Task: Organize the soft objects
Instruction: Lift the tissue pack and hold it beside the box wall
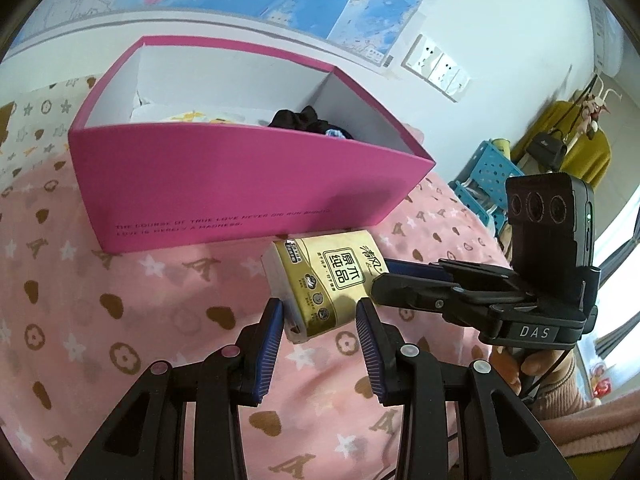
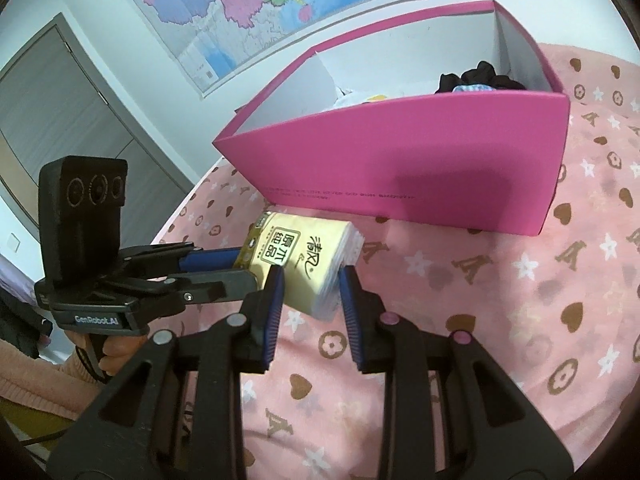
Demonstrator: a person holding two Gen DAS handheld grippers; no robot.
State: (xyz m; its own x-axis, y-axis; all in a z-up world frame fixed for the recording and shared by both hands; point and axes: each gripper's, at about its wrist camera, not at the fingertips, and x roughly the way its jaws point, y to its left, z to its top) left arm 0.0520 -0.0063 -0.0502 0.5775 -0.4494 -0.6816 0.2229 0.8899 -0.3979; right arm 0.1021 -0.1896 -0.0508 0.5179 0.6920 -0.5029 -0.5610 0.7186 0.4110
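Observation:
A yellow tissue pack (image 1: 328, 280) lies on the pink patterned bedspread just in front of a pink box (image 1: 248, 188). It also shows in the right wrist view (image 2: 304, 264). My left gripper (image 1: 320, 312) straddles one end of the pack, its blue pads beside its sides. My right gripper (image 2: 312, 280) straddles the other end in the same way. I cannot tell whether either pair of pads presses the pack. The box (image 2: 420, 148) holds a black cloth (image 2: 480, 76) and light items.
The pink bedspread (image 1: 140, 300) spreads around the box. A wall with maps and sockets rises behind. A blue plastic rack (image 1: 488, 176) and yellow bag stand off the bed at the right. A grey door (image 2: 60, 100) is at the left.

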